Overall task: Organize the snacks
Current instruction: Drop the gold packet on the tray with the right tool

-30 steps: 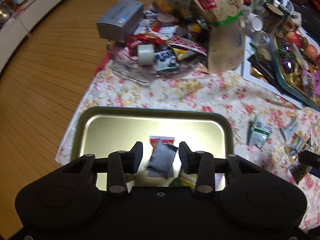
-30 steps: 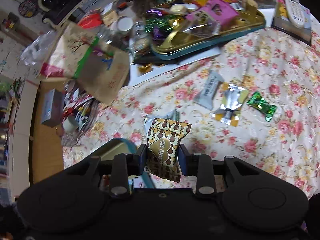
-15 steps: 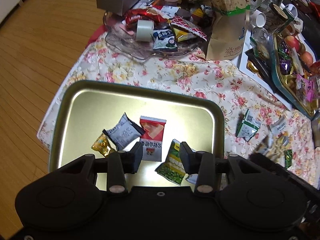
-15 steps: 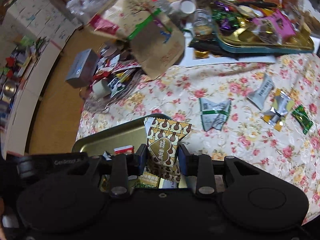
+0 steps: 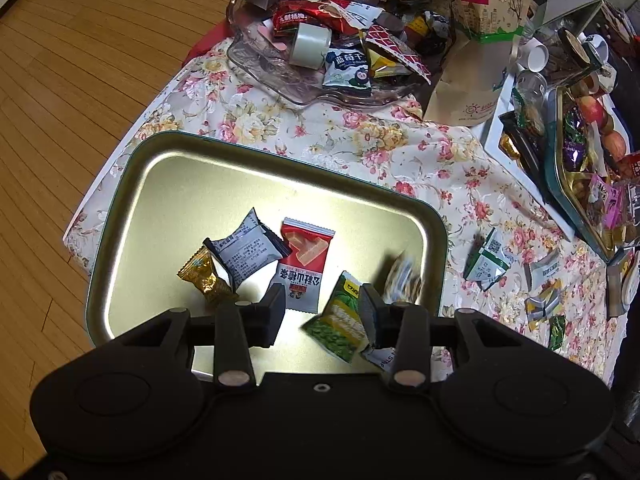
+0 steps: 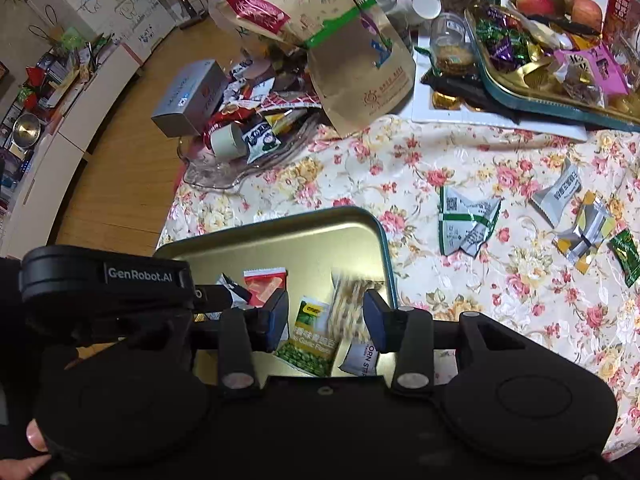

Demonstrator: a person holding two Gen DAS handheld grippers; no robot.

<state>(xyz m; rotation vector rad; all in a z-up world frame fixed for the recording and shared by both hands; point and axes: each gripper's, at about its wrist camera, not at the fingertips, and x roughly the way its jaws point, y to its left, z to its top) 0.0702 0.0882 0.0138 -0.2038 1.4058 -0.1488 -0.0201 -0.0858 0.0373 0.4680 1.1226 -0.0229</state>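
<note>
A gold metal tray (image 5: pixel 280 156) lies on the flowered cloth. In it are a grey packet (image 5: pixel 248 248), a red packet (image 5: pixel 304 256), a gold candy (image 5: pixel 204 276) and a green pea packet (image 5: pixel 340 324). My left gripper (image 5: pixel 323 304) hangs open over the tray with nothing between its fingers. My right gripper (image 6: pixel 326 314) is above the tray's right end (image 6: pixel 384 236), and its jaws are opening. The brown-patterned packet (image 6: pixel 350 304) is a blur between them, free of the pads and dropping; it also blurs in the left wrist view as the brown-patterned packet (image 5: pixel 400 280).
Loose on the cloth are a green-white packet (image 6: pixel 466 224), a grey one (image 6: pixel 560 192), a silver-yellow one (image 6: pixel 586 232) and a green candy (image 6: pixel 626 250). Behind stand a glass dish (image 5: pixel 280 80) of snacks, a paper bag (image 5: pixel 476 60) and a teal sweets tray (image 6: pixel 540 98). Wooden floor (image 5: pixel 60 120) lies beyond the left edge.
My right gripper carried the brown-patterned packet over the tray, then its jaws parted and the packet slipped out. My left gripper let the grey packet fall into the tray and tilted further down.
</note>
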